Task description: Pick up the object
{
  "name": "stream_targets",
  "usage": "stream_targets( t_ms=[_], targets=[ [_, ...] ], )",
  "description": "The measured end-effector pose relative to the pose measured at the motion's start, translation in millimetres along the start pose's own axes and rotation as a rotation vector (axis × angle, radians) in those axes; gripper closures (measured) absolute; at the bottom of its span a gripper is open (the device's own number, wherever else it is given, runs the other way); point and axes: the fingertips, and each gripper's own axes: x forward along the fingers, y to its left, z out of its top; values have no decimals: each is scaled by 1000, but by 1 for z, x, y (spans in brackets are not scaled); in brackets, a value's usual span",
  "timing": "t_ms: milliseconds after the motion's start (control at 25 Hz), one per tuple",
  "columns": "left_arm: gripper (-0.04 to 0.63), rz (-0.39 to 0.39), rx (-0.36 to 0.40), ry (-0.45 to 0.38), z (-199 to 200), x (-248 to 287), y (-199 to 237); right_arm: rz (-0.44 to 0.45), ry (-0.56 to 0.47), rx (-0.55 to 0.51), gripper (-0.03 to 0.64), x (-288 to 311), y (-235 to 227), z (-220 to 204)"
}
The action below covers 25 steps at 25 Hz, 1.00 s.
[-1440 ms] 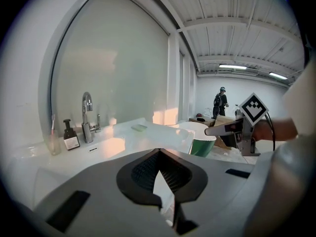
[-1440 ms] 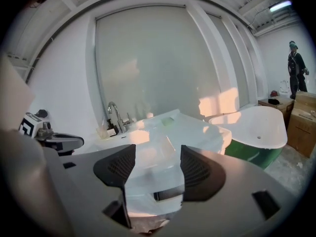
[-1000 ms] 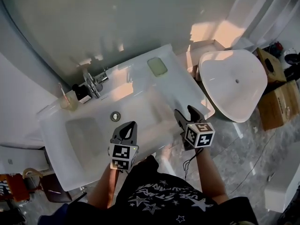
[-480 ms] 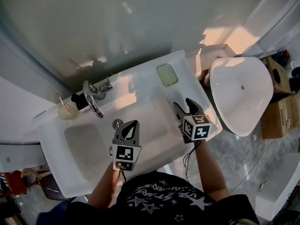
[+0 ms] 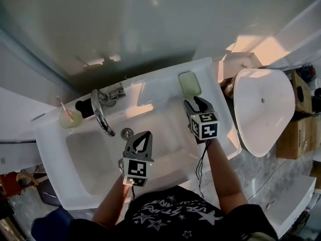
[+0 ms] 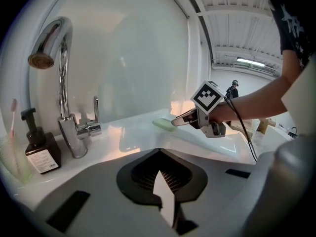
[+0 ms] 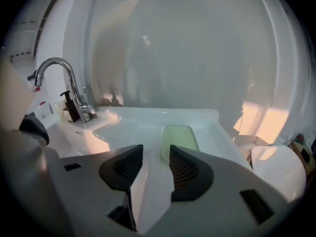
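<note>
A pale green soap bar lies flat on the white sink's back right ledge; it also shows in the right gripper view and the left gripper view. My right gripper hovers just short of the soap's near end, pointing at it. Its jaws are closing, with a gap left and nothing between them. My left gripper hangs over the basin with its jaws shut and empty.
A chrome faucet stands at the back left, with a dark soap dispenser and a cup holding a toothbrush beside it. The drain sits under the spout. A white basin and cardboard boxes are on the floor at right.
My right gripper has moved forward over the sink's right side toward the soap, and its jaws have narrowed. The left gripper has stayed over the basin, shut.
</note>
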Motion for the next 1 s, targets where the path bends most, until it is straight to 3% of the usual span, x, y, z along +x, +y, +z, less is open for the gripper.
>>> stream_targets(
  t_ms=[240, 640, 760, 1000],
  targets=[
    [580, 11, -56, 44, -17, 7, 11, -8, 86, -87, 476, 41, -2, -10],
    [581, 9, -76, 72, -27, 11, 14, -45, 180, -247, 546, 57, -4, -17],
    [580, 9, -79, 68, -25, 9, 12, -44, 215, -228, 569, 58, -3, -18],
    [580, 8, -76, 59, -22, 0, 3, -43, 185, -187, 580, 45, -1, -13]
  ],
)
